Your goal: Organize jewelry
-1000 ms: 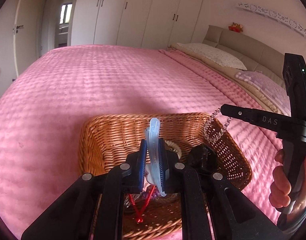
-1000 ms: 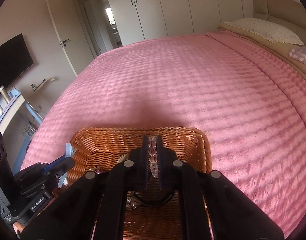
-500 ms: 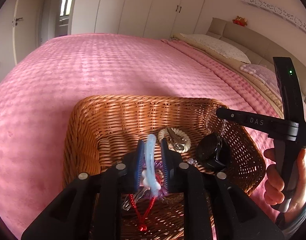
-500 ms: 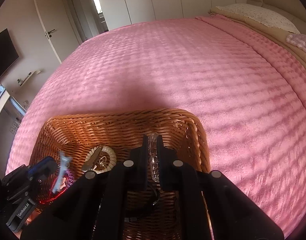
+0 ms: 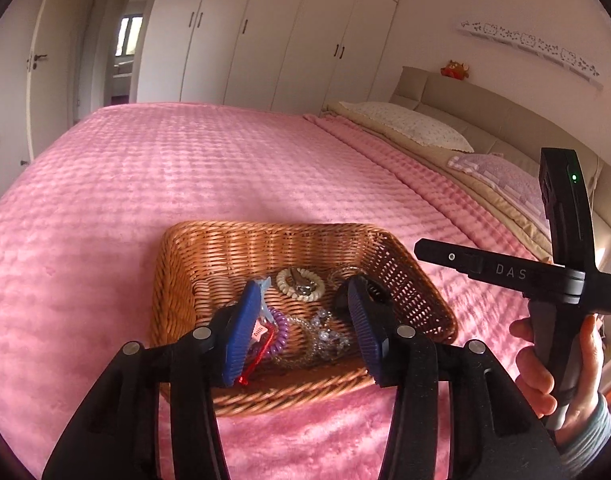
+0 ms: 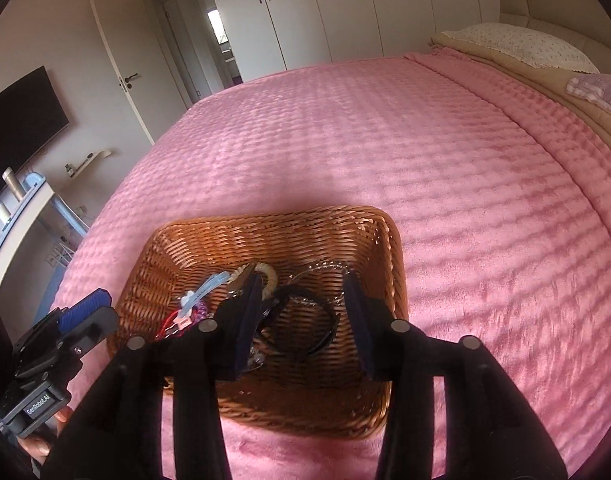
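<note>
A wicker basket sits on the pink bedspread and holds jewelry. Inside lie a cream bead bracelet, a purple coil band, a red cord, a clear crystal strand, a light blue clip and a black watch. My left gripper is open and empty just above the basket's near side. My right gripper is open and empty over the basket's right half, above the watch. The right gripper's body also shows in the left wrist view.
The pink bedspread spreads wide around the basket. Pillows and a beige headboard lie at the far right. White wardrobes line the back wall. A desk and a wall television stand off the bed's left side.
Both grippers opened. The left let go of the light blue clip and the right let go of the clear bead strand; both now lie in the basket. Both grippers pulled back slightly.
</note>
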`<state>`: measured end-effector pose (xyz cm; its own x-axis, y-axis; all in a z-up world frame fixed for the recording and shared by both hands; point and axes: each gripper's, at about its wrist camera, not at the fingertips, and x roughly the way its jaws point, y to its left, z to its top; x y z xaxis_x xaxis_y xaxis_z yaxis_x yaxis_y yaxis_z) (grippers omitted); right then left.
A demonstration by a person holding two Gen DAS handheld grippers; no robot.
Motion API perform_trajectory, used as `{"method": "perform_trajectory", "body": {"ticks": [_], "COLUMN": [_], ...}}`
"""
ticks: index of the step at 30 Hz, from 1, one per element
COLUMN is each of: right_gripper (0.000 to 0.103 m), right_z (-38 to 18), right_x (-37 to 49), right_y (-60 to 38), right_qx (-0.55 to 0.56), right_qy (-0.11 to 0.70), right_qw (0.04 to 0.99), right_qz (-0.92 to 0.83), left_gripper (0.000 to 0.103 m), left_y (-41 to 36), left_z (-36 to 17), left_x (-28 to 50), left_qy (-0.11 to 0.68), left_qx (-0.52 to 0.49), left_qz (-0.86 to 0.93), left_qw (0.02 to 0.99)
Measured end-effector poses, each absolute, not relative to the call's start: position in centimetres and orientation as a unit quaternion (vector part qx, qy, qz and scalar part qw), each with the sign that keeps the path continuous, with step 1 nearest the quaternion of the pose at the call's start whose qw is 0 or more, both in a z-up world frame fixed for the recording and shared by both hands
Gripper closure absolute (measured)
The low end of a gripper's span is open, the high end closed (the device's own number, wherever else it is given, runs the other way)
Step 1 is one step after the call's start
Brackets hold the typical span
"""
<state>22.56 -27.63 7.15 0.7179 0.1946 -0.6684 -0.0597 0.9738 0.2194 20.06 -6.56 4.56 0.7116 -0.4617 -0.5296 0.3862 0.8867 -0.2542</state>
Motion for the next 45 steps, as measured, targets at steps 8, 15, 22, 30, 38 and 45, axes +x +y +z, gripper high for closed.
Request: {"method": "perform_trajectory", "body": {"ticks": [8,15,22,30,38,45], "right_gripper": [0.040,0.034,0.028,0.028,0.028,0.028], "right_z": [10.9,11.8,10.6,7.4,4.1,2.7], "right_x": [13.4,6.5,1.3,-0.8,0.5,1.4], "right_y": [-25.7,-23.9,-22.0,-21.1,-21.4,-21.0], "right_qx": [0.088,0.056,0.011,-0.007,-0.007,0.001], "right_qy": [0.300,0.261,0.217,0.173,0.170,0.172], "right_qw": [0.943,0.958,0.973,0.984,0.985,0.985], "right_qz": [0.113,0.106,0.077,0.033,0.023,0.030], "left_gripper": [0.043,0.037,0.020,0.013,0.013,0.013], "left_y": [-5.0,-3.6,-3.5,-3.4,-2.5,-2.5], "left_z": [8.9,10.3,9.6,6.1,3.1,1.5], "left_x": [11.9,5.6,0.1,-2.4,-1.2,-0.6], "left_qy": [0.243,0.210,0.173,0.136,0.126,0.129], "left_qx": [-0.066,-0.063,-0.021,0.010,-0.012,-0.013], "left_qz": [-0.234,-0.218,-0.165,-0.100,-0.061,-0.037], "left_qw": [0.939,0.951,0.971,0.986,0.990,0.991]}}
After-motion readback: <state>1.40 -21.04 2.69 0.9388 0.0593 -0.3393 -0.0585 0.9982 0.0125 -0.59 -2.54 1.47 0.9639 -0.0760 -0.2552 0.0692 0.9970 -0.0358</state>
